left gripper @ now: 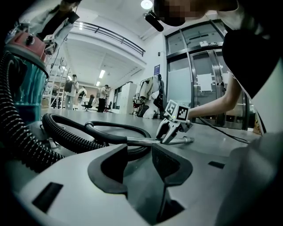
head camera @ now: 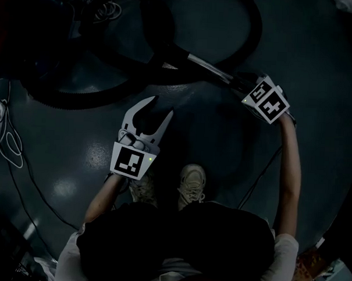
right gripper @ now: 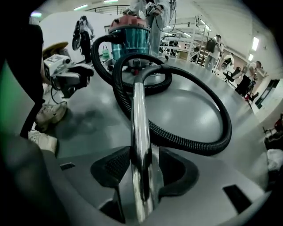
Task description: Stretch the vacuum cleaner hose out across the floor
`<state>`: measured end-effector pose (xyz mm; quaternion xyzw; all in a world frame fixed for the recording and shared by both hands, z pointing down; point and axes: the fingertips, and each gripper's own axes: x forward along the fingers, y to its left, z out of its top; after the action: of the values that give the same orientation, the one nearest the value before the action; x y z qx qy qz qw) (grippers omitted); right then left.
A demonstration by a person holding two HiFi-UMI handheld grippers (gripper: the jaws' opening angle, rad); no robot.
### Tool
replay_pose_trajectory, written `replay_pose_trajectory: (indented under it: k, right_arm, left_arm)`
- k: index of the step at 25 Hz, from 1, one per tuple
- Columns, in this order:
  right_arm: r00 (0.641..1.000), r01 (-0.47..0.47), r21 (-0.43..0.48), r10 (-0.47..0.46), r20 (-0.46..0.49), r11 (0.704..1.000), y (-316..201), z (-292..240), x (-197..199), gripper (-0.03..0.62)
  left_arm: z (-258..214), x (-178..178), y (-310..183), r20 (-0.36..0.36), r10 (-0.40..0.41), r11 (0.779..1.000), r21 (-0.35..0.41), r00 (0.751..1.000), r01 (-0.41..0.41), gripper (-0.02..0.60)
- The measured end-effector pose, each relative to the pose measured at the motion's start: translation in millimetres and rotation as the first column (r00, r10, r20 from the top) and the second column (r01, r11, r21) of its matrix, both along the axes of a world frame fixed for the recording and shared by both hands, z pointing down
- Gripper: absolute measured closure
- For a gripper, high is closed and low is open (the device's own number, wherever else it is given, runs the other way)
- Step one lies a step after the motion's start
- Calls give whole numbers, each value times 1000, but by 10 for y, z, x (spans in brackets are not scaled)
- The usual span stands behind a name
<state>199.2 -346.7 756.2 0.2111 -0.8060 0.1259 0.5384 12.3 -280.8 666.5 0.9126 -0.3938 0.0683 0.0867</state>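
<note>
while hose [right gripper: 223, 119] lies looped by canister [right gripper: 130, 42], right tool [right gripper: 141, 159] straddles wand [right gripper: 138, 114], unclamped; left tool [head camera: 162, 105] half-open, empty.

The tube [right gripper: 139, 119] in front of you is bright, mirror-smooth metal; the hose [right gripper: 193, 148] looks like matt black ribbed plastic; the vacuum cleaner's drum [right gripper: 130, 44] is see-through teal plastic. Your right gripper [right gripper: 142, 154] has a matt grey plastic shell and finely textured black pads [right gripper: 116, 165]; the floor [head camera: 82, 156] is smooth, glossy grey.
</note>
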Motion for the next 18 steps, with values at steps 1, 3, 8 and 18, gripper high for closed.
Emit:
replay_pose_trajectory:
  k: [1,3,8,18]
  right_arm:
    - [1000,-15,-24,15,5,1000,-12,59,28,399]
    - [1000,-25,-81,25,6,996,-8,184,28,399]
    - [995,9,-196,-28,-95,981,95,411,4,401]
    - [917,148,-544,91,388,826,908,-12,-1057,418]
  left_arm:
    - [-2,27,10,-1,5,1000,0,1000,-5,423]
    - [-2,55,27,3,13,1000,1,1000,-13,423]
    - [33,-26,21,6,-4,1000,-6,1000,4,423]
    - [43,-138,-25,22,-21,1000,8,1000,20,423]
